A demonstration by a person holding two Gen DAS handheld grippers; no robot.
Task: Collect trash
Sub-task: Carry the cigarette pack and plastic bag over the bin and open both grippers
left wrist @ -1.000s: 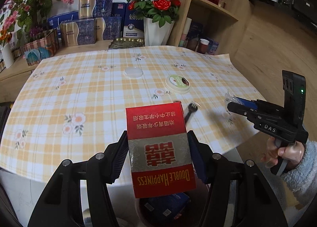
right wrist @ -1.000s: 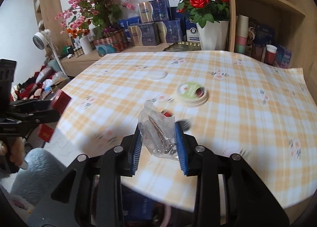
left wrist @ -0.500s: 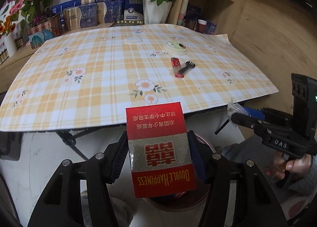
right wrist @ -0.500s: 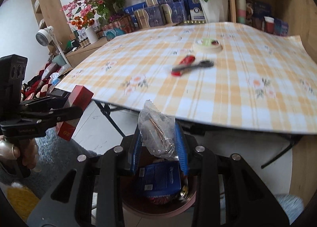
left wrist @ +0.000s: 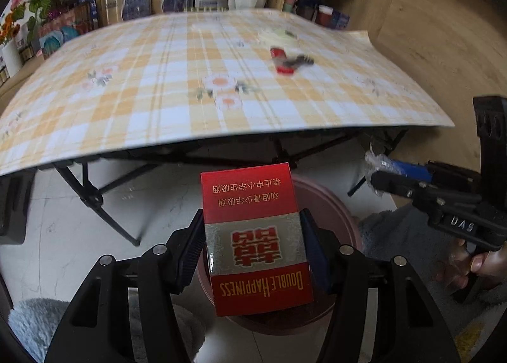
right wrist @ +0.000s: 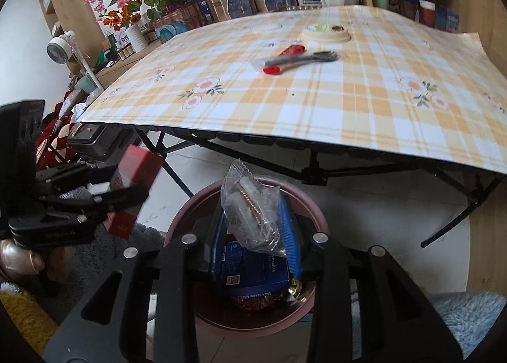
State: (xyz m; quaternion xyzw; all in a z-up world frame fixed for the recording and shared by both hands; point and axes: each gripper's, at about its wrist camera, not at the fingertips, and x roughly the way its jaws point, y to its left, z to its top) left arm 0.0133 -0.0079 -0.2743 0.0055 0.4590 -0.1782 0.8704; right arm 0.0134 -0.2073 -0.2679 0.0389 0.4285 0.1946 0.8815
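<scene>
A red "Double Happiness" cigarette box [left wrist: 250, 191] is clamped upright in my left gripper [left wrist: 252, 220], which hangs over the near rim of a pink bin [left wrist: 329, 204] on the floor. My right gripper [right wrist: 253, 226] is shut on a crumpled clear plastic wrapper [right wrist: 247, 204] right above the bin [right wrist: 196, 201]. A blue coffee box [right wrist: 253, 271] lies inside the bin. The right gripper [left wrist: 380, 172] with its wrapper shows at the right of the left wrist view. At the left of the right wrist view is the left gripper [right wrist: 126, 185] with the red box [right wrist: 136, 163].
The folding table [right wrist: 317, 103] with a checked cloth stands just behind the bin, its edge above both grippers. A red packet [right wrist: 285, 58], a black fork [right wrist: 304, 57] and a round lid [right wrist: 326, 34] lie on it. Black table legs [left wrist: 95, 198] cross behind the bin. Shelves and flowers line the back.
Both grippers have sunk from above the tabletop to below its front edge and now hang over the bin. Each keeps its hold on its item.
</scene>
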